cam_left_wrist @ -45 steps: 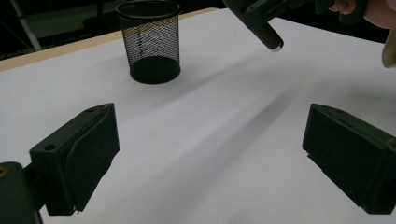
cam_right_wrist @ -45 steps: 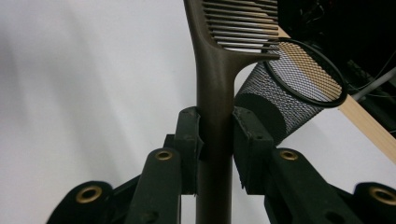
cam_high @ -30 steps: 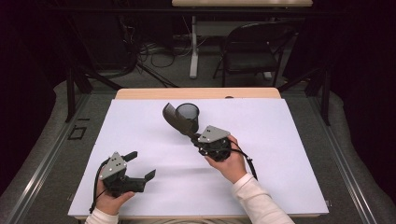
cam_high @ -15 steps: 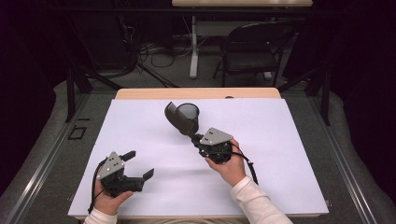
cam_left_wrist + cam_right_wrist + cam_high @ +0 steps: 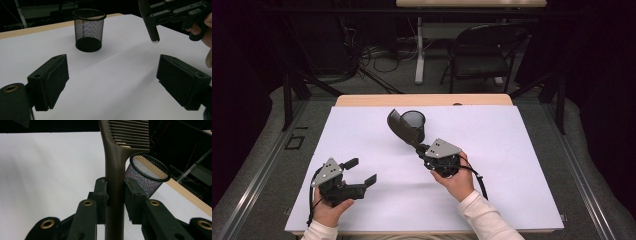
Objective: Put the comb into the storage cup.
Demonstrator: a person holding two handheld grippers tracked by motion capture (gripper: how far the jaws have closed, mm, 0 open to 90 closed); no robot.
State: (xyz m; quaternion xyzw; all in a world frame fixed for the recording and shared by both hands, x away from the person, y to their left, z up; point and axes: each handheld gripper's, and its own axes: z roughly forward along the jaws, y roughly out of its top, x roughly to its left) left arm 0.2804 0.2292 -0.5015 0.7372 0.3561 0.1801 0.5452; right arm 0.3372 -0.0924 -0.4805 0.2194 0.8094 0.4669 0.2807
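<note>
White tabletop, wood strip at far edge; beyond it a black chair, floor cables.

On the white-covered desk, the right claw is clamped on the handle of a dark plastic comb, whose head tilts up beside the black wire-mesh cup. The left claw hovers near the front edge, its jaws apart with nothing between them, having just been closing a little.

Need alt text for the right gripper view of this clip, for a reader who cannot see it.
The right gripper is clamped on the handle of a dark brown plastic comb, teeth at the top. Just beyond it stands a black wire-mesh cup on a white table.
</note>
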